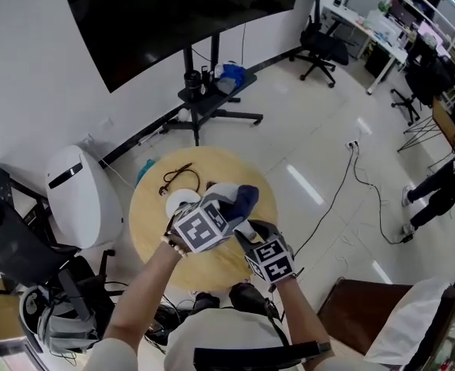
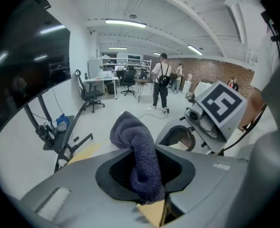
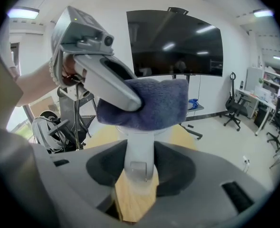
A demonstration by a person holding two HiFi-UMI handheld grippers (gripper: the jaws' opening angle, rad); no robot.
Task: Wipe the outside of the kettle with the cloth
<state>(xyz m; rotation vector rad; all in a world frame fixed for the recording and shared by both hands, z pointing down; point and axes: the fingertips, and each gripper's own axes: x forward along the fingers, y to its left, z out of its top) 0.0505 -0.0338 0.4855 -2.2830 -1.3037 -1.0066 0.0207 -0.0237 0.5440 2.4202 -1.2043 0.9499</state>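
My left gripper (image 2: 144, 177) is clamped on the blue cloth (image 2: 134, 146), which is draped over the top of the white kettle (image 3: 139, 144). My right gripper (image 3: 136, 177) grips the kettle's handle. Only the head view shows the round table (image 1: 154, 234) below. Only the left gripper view shows a person (image 2: 161, 82) standing across the room.

The room was bright, evenly lit by long ceiling lamps (image 2: 125, 23). They left pale streaks of glare on the glossy floor (image 1: 304, 185) and on the dark screen (image 3: 178, 46). Shadows were soft. Both gripper views curved strongly toward the edges, with black corners. The cloth (image 2: 142, 160) was sharp, and the closest foreground looked slightly blurred.
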